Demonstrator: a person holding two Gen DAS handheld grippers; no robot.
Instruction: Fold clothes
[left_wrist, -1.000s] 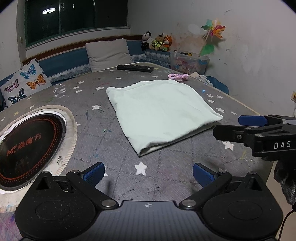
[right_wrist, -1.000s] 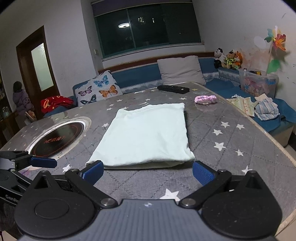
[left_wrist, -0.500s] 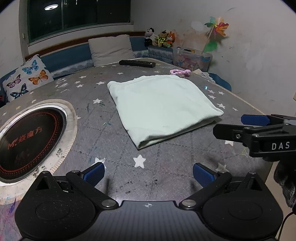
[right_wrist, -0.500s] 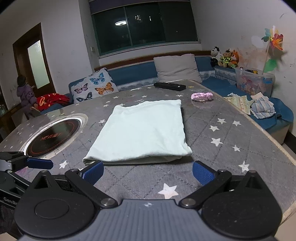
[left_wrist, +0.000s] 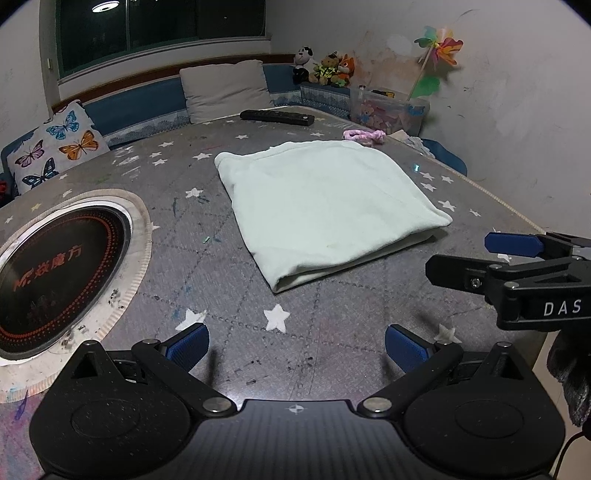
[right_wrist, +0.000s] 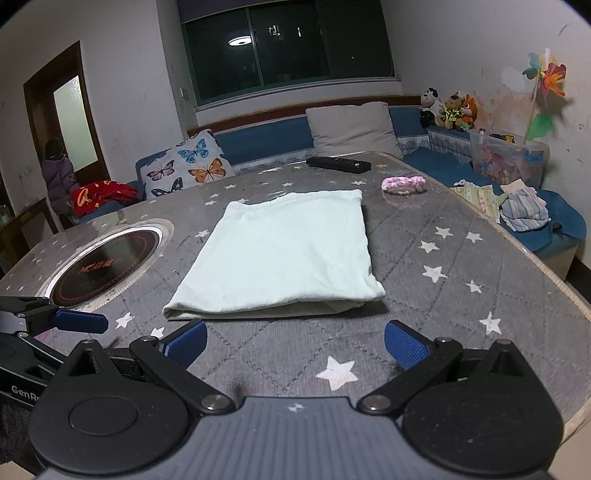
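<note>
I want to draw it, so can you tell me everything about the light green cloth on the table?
The light green cloth is a soft, knit-looking garment folded into a neat, flat rectangle of several layers; the layered edges show at the near end. It looks pale mint with a stitched hem along the far edge and a few faint marks. It lies flat on the grey star-patterned table, beside the round black cooktop. Nothing else touches it; both grippers are open and apart from it.

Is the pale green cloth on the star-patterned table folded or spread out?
Folded. The pale green cloth lies as a neat rectangle on the grey star-patterned table, with stacked layers showing along its near edge.
</note>
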